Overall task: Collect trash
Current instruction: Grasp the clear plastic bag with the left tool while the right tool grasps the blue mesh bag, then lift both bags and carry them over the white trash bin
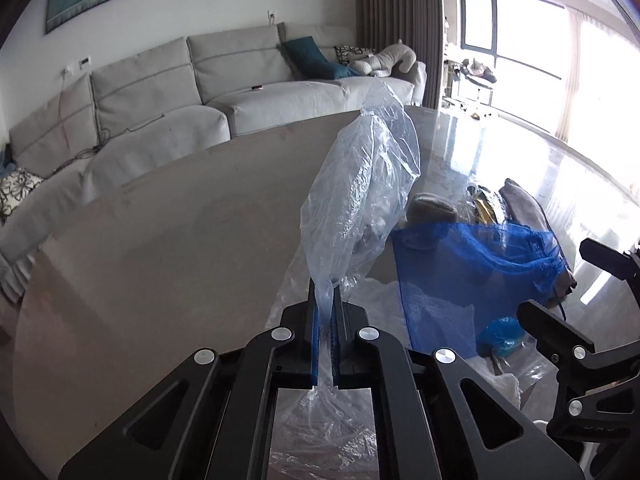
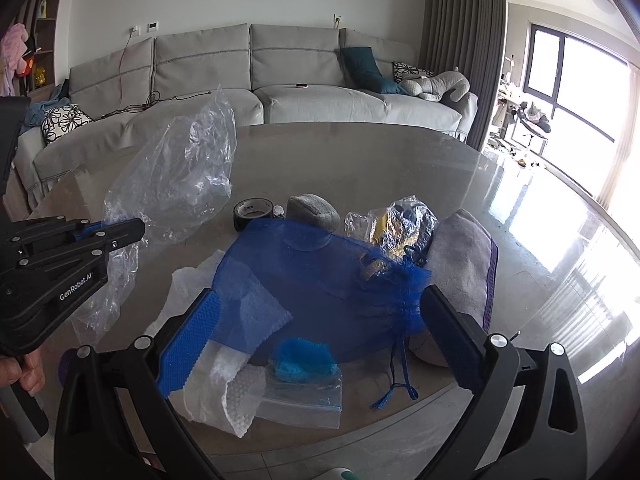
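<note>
At the left side of the table point(image 2: 360, 152), the left gripper point(image 1: 325, 320) has its jaws closed down on the lower edge of a clear plastic bag point(image 1: 360, 184), which stands crumpled above the pads and trails loose film beneath them. The grip looks narrow, on a single fold, so lifting it slowly and keeping the mouth uppermost would help it serve as the collecting bag without slipping free.

Toward the near edge, in the middle, lies the trash pile: white bubble wrap point(image 2: 236, 392), a small zip bag point(image 2: 304, 400) with a blue crumpled scrap point(image 2: 302, 356) on it, and over them a blue mesh drawstring pouch point(image 2: 320, 284). Behind it sit a roll of dark tape point(image 2: 253, 212), a grey rounded object point(image 2: 312, 206) and a crinkled wrapper with yellow inside point(image 2: 396, 224); a folded grey cloth point(image 2: 464, 264) lies to the right.

The right gripper point(image 2: 320, 320) hangs over the pouch with jaws spread wide and nothing between them. Taking one light piece at a time, low and square, should be cleaner than grabbing the heap.
</note>
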`<move>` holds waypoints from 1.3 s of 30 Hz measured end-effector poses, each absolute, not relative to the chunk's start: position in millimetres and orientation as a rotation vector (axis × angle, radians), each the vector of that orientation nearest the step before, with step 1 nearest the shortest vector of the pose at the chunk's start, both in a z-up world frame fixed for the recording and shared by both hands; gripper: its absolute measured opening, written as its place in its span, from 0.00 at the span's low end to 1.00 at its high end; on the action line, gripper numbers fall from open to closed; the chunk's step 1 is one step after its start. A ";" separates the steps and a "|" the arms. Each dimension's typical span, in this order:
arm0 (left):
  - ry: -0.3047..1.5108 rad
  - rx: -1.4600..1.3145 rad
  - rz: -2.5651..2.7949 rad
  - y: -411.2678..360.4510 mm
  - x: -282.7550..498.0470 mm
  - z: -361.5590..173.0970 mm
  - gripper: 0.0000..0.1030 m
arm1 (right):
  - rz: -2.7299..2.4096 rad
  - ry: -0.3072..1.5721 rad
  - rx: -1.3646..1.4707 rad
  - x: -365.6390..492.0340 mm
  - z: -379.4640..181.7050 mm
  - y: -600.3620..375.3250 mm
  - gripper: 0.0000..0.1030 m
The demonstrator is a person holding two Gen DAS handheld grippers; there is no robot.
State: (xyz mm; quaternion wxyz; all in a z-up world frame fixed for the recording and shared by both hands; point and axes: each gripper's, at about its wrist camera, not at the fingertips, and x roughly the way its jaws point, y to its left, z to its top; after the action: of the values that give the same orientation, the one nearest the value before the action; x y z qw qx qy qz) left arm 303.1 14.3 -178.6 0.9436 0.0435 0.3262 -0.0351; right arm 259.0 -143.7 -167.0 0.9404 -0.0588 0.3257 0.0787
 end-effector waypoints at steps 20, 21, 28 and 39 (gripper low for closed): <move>0.655 0.091 -0.050 17.6 304.6 -174.3 0.04 | 0.237 0.894 0.044 321.9 -227.9 -144.1 0.02; 0.657 0.088 -0.050 18.4 304.5 -174.6 0.04 | 0.253 0.894 0.076 322.3 -229.1 -147.4 0.02; 0.648 0.085 -0.046 18.5 300.9 -169.5 0.04 | 0.277 0.809 0.109 308.2 -204.6 -152.2 0.01; 0.607 0.079 -0.041 19.3 284.4 -153.2 0.04 | 0.252 0.677 0.079 274.2 -153.2 -157.0 0.01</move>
State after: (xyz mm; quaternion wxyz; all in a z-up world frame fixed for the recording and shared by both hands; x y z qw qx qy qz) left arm 284.4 19.3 -153.2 0.9533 0.0391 0.2990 -0.0199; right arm 274.2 -157.0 -153.2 0.9347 0.0387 0.3312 0.1230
